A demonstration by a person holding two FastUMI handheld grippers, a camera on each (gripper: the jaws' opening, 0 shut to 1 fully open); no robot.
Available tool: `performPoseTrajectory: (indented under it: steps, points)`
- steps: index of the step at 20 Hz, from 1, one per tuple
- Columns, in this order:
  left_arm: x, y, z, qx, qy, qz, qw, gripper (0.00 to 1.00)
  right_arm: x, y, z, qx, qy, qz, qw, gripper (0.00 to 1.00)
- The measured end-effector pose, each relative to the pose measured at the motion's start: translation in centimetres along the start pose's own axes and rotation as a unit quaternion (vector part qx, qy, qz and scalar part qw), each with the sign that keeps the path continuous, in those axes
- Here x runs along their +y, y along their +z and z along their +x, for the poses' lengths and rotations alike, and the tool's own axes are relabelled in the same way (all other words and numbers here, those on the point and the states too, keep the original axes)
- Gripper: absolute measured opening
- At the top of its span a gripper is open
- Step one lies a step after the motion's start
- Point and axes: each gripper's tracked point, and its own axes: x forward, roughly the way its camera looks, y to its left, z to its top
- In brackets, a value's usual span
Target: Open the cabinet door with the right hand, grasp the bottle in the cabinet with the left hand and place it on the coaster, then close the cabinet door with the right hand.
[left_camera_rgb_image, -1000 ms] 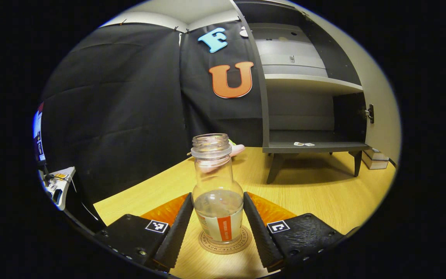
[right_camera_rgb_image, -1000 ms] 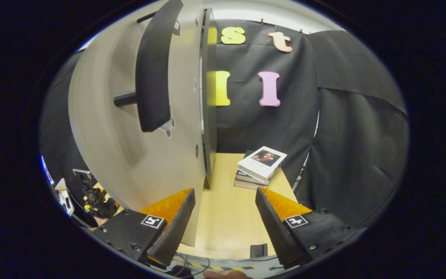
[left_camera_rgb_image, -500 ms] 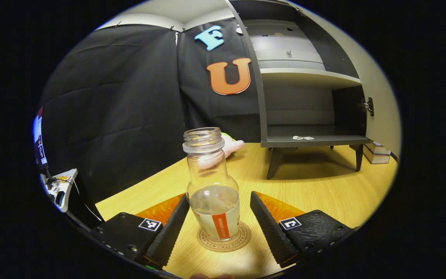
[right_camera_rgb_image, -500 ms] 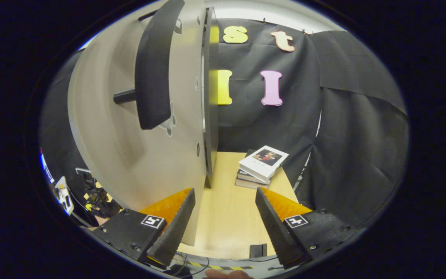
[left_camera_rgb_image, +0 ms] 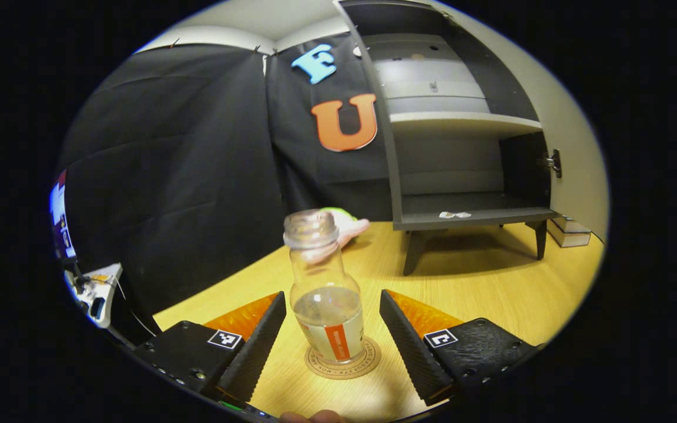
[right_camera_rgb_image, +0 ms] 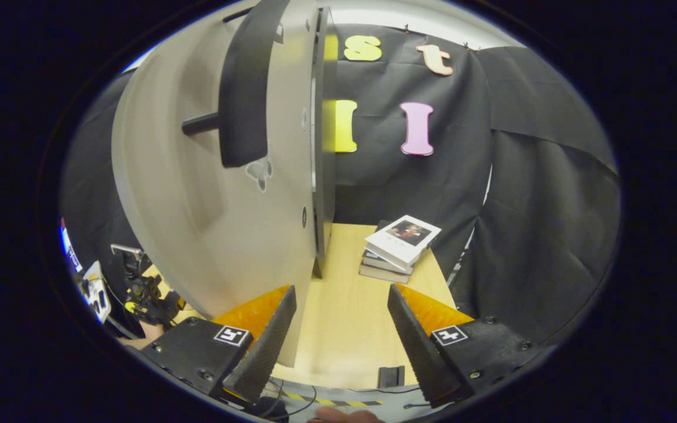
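Note:
A clear glass bottle (left_camera_rgb_image: 325, 299) with an orange-striped label and no cap stands upright on a round cork coaster (left_camera_rgb_image: 343, 365) on the wooden table. My left gripper (left_camera_rgb_image: 332, 343) is open, its fingers on either side of the bottle's base with gaps on both sides. The dark cabinet (left_camera_rgb_image: 450, 129) stands open at the back right, its lower shelf holding only a small scrap. In the right gripper view the pale cabinet door (right_camera_rgb_image: 227, 194) hangs open just left of my open right gripper (right_camera_rgb_image: 338, 341), with its dark bar handle (right_camera_rgb_image: 243, 88) high above the fingers.
A pink and green object (left_camera_rgb_image: 344, 223) lies on the table behind the bottle. A stack of books (right_camera_rgb_image: 400, 247) sits at the table's far right corner, also visible beside the cabinet leg (left_camera_rgb_image: 567, 232). Equipment hangs past the table's left edge (left_camera_rgb_image: 94, 288).
My left gripper has let go of the bottle and drawn back a little, leaving it on the coaster. My right gripper has shifted slightly along the open door.

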Motion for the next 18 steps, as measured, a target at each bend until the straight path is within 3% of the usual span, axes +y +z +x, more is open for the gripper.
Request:
performPoseTrajectory:
  steps: [8, 10, 12, 15, 18]
  points:
    - [-1.8, 7.8, -5.8, -0.070, -0.027, -0.001, 0.997, 0.96, 0.6, 0.1, -1.2, -0.014, 0.020, -0.021, 0.999, 0.96]
    - [-2.8, 9.4, -6.9, -0.076, -0.051, -0.016, 0.996, 1.00, 0.8, 0.0, -1.0, -0.016, 0.029, -0.015, 0.999, 0.98]
    - [-3.5, 11.5, -8.1, -0.087, -0.065, -0.012, 0.994, 0.96, 1.0, -0.1, -1.0, -0.014, 0.035, -0.003, 0.999, 0.97]
    - [-5.7, 14.1, -9.5, -0.095, -0.116, 0.005, 0.989, 0.96, 1.6, 0.1, -1.0, -0.020, 0.052, 0.012, 0.998, 0.96]
    - [-7.0, 17.0, -10.5, -0.094, -0.153, -0.006, 0.984, 1.00, 2.3, 1.9, -1.8, -0.052, 0.066, 0.034, 0.996, 0.94]
